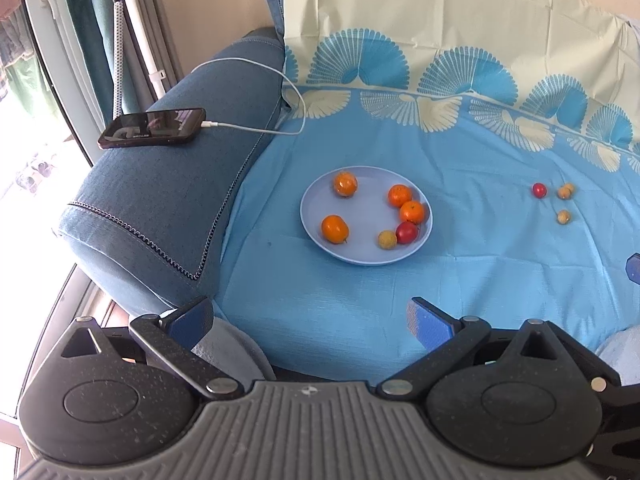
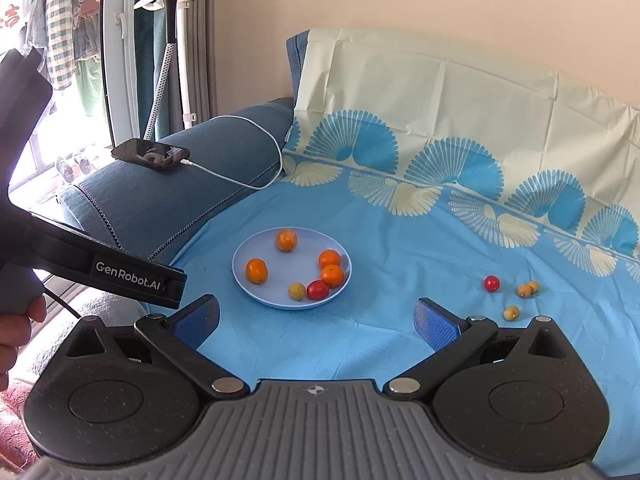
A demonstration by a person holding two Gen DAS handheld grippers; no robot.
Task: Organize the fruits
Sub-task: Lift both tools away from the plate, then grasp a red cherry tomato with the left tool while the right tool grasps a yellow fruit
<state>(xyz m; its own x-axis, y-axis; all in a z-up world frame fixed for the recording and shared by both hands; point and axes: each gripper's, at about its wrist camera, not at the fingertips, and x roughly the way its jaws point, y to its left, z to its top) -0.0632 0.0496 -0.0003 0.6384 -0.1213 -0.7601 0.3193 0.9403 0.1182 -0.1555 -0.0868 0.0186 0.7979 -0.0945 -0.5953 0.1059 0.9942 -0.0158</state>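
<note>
A pale blue plate (image 1: 320, 200) (image 2: 244, 260) lies on the blue cloth, holding several oranges (image 1: 335, 229) (image 2: 256, 270), one red tomato (image 1: 407, 232) (image 2: 317, 290) and one small yellow fruit (image 1: 387, 239) (image 2: 297, 291). To its right on the cloth lie a loose red tomato (image 1: 539, 190) (image 2: 492, 283) and three small yellow fruits (image 1: 563, 216) (image 2: 511, 312). My left gripper (image 1: 310, 320) is open and empty, held back short of the plate. My right gripper (image 2: 316, 322) is open and empty too, just short of the plate.
A phone (image 1: 153, 128) (image 2: 151, 153) on a white charging cable (image 1: 296, 100) lies on the blue sofa armrest (image 1: 168, 208) at left. The cloth-draped backrest (image 1: 440, 20) rises behind. A hand (image 2: 18, 320) holds the left gripper's body (image 2: 132, 278) at the right wrist view's left.
</note>
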